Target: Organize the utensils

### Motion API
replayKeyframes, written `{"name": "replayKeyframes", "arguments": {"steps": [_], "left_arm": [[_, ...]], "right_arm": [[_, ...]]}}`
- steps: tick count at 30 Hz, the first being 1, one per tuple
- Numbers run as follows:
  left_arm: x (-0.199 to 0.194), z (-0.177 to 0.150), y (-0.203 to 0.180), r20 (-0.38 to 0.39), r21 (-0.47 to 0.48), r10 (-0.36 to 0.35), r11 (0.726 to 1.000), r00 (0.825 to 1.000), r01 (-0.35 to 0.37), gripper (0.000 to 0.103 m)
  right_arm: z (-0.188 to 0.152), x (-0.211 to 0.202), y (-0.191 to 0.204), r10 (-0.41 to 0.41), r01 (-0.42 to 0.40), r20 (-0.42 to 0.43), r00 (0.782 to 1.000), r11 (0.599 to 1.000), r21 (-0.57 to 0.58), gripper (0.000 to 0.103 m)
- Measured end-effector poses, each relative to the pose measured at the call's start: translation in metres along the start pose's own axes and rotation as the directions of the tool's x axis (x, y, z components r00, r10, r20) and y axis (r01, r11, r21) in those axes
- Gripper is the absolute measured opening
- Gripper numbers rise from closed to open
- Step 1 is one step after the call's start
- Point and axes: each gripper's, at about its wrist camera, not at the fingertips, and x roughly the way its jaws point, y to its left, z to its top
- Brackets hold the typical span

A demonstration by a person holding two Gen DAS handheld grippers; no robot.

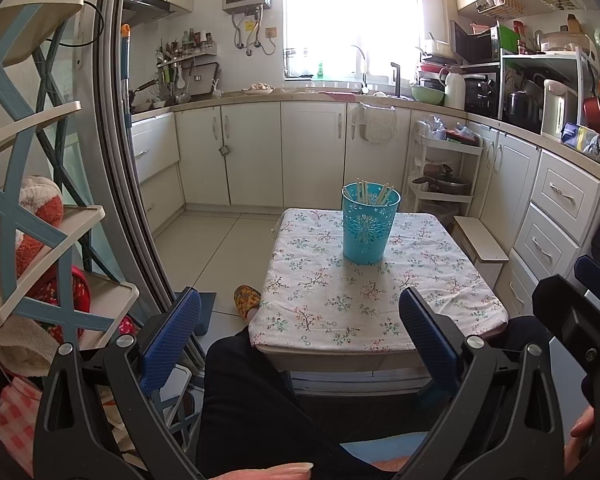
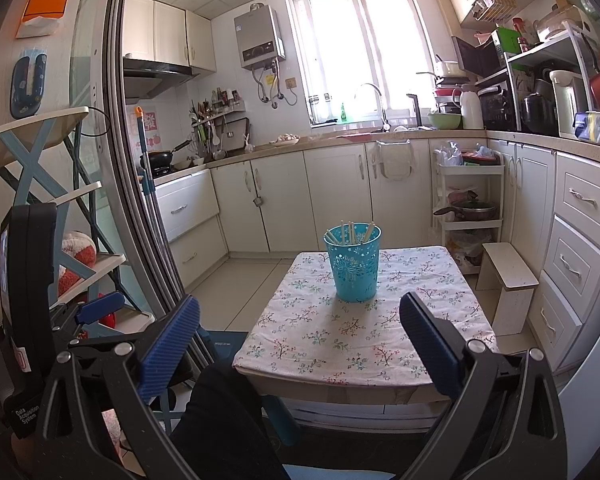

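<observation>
Several pale chopsticks (image 1: 365, 191) stand near-upright, tips up, in perforated turquoise plastic cup (image 1: 366, 236); left gripper (image 1: 300, 334), right gripper (image 2: 299, 334) both released, empty.

Home kitchen. Cream cabinets (image 2: 340, 192) run along the far and right walls under a stone counter (image 2: 540, 138), sink faucet (image 2: 376, 104) below a bright window (image 2: 364, 48), gas water heater (image 2: 260, 38) on the tiled wall, range hood (image 2: 156, 74) and wok (image 2: 166, 156) far left, crowded appliance shelf (image 2: 540, 80) right.
</observation>
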Motion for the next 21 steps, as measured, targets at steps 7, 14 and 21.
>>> {"name": "replayKeyframes", "arguments": {"steps": [7, 14, 21], "left_arm": [[-0.001, -0.006, -0.006, 0.005, 0.009, -0.028, 1.0, 1.0, 0.028, 0.095], [-0.006, -0.006, -0.009, 0.048, 0.036, -0.014, 0.999, 0.999, 0.012, 0.095], [0.021, 0.001, -0.004, -0.026, 0.006, -0.034, 0.999, 0.999, 0.034, 0.095]], "right_arm": [[0.0, 0.0, -0.001, 0.001, -0.001, -0.002, 1.0, 1.0, 0.001, 0.096], [-0.004, 0.0, -0.006, -0.003, 0.003, 0.006, 1.0, 1.0, 0.002, 0.096], [-0.001, 0.011, -0.021, -0.023, 0.023, -0.009, 1.0, 1.0, 0.016, 0.096]]}}
